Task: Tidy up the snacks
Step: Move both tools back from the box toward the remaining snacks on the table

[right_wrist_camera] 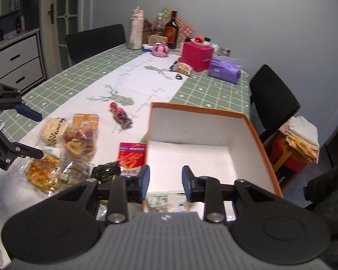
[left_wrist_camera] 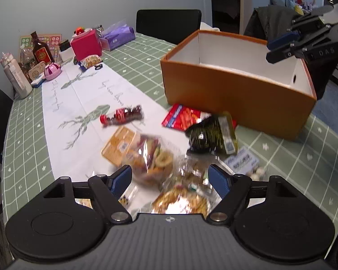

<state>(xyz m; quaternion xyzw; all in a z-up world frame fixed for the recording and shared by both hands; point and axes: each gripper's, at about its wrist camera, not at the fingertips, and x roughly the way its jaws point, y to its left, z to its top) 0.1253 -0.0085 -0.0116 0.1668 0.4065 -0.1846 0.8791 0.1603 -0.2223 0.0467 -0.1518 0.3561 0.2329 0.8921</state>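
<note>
An open orange box (left_wrist_camera: 232, 90) with a white inside stands on the table; it also shows in the right wrist view (right_wrist_camera: 256, 135). Snacks lie beside it: a red packet (left_wrist_camera: 182, 117) (right_wrist_camera: 131, 155), a dark green packet (left_wrist_camera: 207, 135) (right_wrist_camera: 106, 171), a red-capped bottle (left_wrist_camera: 121, 114) (right_wrist_camera: 121, 114), and clear bags of mixed snacks (left_wrist_camera: 146, 153) (right_wrist_camera: 78, 141). My left gripper (left_wrist_camera: 170, 177) is open and empty, low over the clear bags. My right gripper (right_wrist_camera: 165, 180) is open and empty above the box's near wall; it also shows in the left wrist view (left_wrist_camera: 279, 47).
The table has a green checked cloth (left_wrist_camera: 27, 121) with a white runner (right_wrist_camera: 133, 83). At the far end stand bottles (right_wrist_camera: 171, 30), a magenta box (right_wrist_camera: 197, 52), a purple tissue pack (right_wrist_camera: 224, 68) and a pink pot (right_wrist_camera: 160, 50). Black chairs (right_wrist_camera: 272, 103) ring the table.
</note>
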